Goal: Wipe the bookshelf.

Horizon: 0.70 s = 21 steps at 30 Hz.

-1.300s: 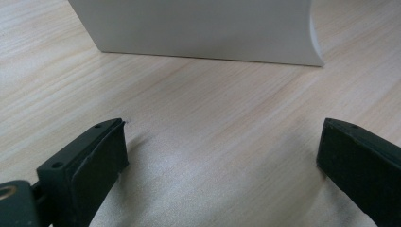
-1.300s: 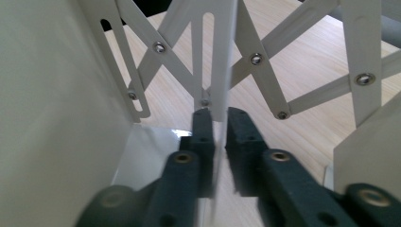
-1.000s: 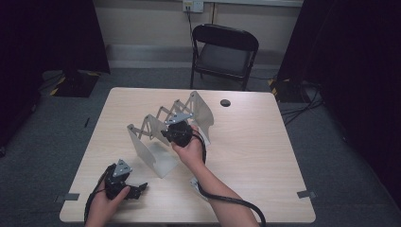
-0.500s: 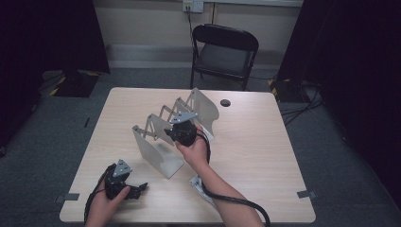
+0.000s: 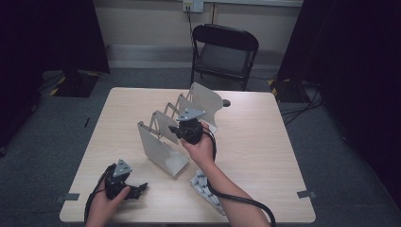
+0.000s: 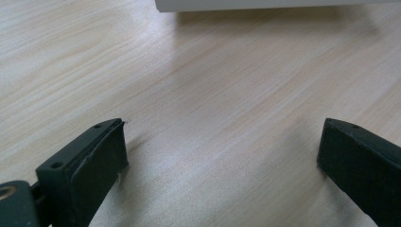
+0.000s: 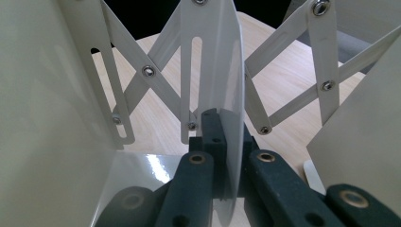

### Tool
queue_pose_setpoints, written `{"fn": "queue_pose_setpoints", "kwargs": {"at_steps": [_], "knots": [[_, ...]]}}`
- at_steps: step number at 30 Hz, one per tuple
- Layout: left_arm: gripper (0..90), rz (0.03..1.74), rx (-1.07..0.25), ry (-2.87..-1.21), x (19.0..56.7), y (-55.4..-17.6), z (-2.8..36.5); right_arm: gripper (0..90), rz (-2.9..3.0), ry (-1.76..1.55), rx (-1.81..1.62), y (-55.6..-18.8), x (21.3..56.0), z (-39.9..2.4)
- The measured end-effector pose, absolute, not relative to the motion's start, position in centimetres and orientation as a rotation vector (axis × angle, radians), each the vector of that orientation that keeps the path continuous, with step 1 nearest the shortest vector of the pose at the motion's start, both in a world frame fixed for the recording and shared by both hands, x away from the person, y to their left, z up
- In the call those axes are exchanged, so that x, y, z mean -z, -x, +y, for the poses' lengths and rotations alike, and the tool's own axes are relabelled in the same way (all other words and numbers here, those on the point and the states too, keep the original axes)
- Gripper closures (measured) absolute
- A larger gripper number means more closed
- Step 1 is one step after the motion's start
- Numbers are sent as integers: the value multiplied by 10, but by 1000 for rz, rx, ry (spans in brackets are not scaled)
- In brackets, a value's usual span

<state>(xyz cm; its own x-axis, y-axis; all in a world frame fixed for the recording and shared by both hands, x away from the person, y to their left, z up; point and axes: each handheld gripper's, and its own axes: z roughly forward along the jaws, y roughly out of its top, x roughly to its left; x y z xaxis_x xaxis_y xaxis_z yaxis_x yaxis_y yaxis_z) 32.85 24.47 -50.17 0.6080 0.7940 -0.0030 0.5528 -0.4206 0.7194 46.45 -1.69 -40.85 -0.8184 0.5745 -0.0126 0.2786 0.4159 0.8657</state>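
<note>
Mid-table, the right gripper (image 5: 182, 130) clamps a middle divider (image 7: 231, 118) of the expanding metal file rack (image 5: 163, 142), apparently stretching it; next, a steady pull. The left gripper (image 5: 135, 189) rests open, empty.

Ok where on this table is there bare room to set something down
The table's right side, beyond the expanding metal file rack, is bare, and so is the far left corner. The near edge is crowded: the left hand-held gripper lies there, with a patterned cloth beside the right forearm.
</note>
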Motion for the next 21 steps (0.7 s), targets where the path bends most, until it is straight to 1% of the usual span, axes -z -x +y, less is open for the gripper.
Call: {"fn": "queue_pose_setpoints", "kwargs": {"at_steps": [6,21], "knots": [[20,1057,-445,-2137,502,-328,245,900,2361,-734,-1367,-465,407,-19],[20,1056,-445,-2137,502,-328,245,900,2355,-694,-1380,-455,423,-26]]}}
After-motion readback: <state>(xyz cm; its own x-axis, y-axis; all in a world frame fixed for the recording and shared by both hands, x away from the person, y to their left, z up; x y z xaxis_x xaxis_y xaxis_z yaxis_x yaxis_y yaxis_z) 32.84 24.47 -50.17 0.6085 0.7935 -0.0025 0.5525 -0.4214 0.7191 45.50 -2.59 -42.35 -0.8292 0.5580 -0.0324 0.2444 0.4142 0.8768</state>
